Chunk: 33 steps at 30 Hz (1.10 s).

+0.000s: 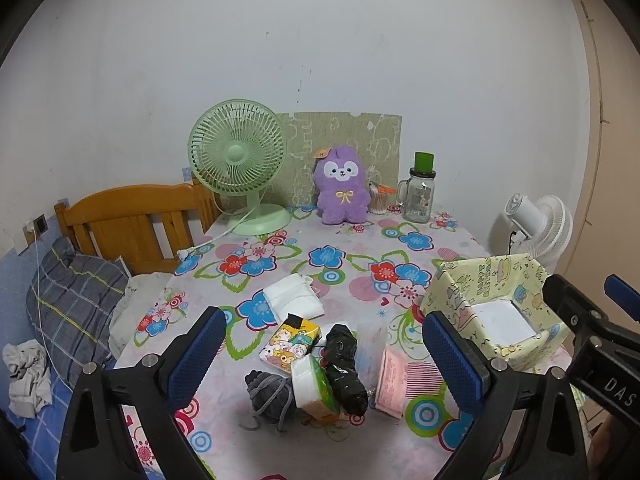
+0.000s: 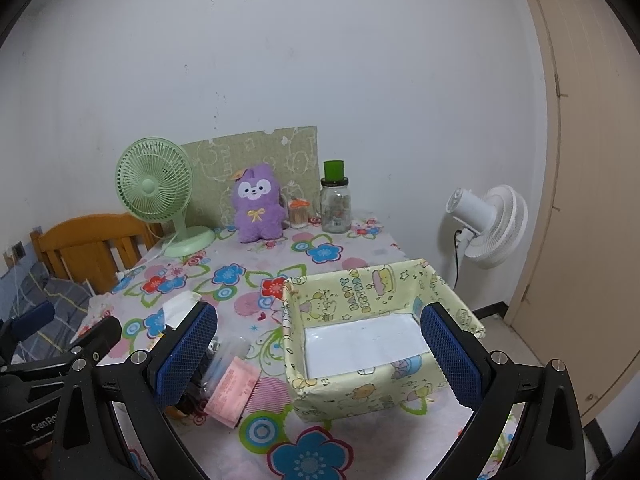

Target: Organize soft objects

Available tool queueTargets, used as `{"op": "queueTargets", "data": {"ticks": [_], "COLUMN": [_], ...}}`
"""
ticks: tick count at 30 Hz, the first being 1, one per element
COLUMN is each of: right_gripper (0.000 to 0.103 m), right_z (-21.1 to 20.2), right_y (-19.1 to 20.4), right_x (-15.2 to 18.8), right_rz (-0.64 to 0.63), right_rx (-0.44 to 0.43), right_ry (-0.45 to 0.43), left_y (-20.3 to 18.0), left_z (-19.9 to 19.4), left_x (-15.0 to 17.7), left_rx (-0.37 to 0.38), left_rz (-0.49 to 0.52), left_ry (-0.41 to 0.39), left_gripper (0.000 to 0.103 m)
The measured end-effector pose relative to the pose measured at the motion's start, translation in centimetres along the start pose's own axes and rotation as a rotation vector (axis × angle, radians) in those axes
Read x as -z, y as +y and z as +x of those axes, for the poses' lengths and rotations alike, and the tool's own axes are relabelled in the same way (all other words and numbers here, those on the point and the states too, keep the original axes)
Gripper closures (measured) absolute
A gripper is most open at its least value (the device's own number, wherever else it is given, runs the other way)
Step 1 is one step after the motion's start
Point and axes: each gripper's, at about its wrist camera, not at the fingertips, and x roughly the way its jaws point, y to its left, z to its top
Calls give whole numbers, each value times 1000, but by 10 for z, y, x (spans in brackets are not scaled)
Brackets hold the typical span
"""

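Yellow box (image 2: 360,360) reads "HAPPY BIRTHDAY", sits at table's right edge, white bottom bare. Left gripper (image 1: 320,360) jaws wide apart, holding nothing, over pile: cartoon tissue pack (image 1: 290,344), black roll (image 1: 346,364), grey sock (image 1: 268,396), pink packet (image 1: 392,376). Right gripper (image 2: 320,360) spread, holding nothing, before the box. Sock shows only in left view.

From my feeds I can read "HAPPY BIRTHDAY" printed on the inner wall of the yellow box (image 2: 360,300). The left tool (image 2: 44,420) carries "GenRo", cut off, on its body; the right tool (image 1: 616,388) shows "DAS". Print on the pink packet (image 2: 232,394) is too blurred to read.
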Motion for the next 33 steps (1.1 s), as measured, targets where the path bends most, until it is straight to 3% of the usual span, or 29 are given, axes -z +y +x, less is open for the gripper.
{"op": "queueTargets", "data": {"ticks": [12, 33], "right_gripper": [2, 12], "right_z": [32, 102], "right_y": [25, 98], "right_x": [2, 29], "right_rz": [-31, -124], "right_rx": [-26, -153], "right_ry": [34, 220], "left_y": [19, 55], "left_z": [37, 110], "left_x": [9, 41], "left_rx": [-6, -6], "left_rz": [3, -14], "left_ry": [77, 269], "left_gripper": [7, 10]}}
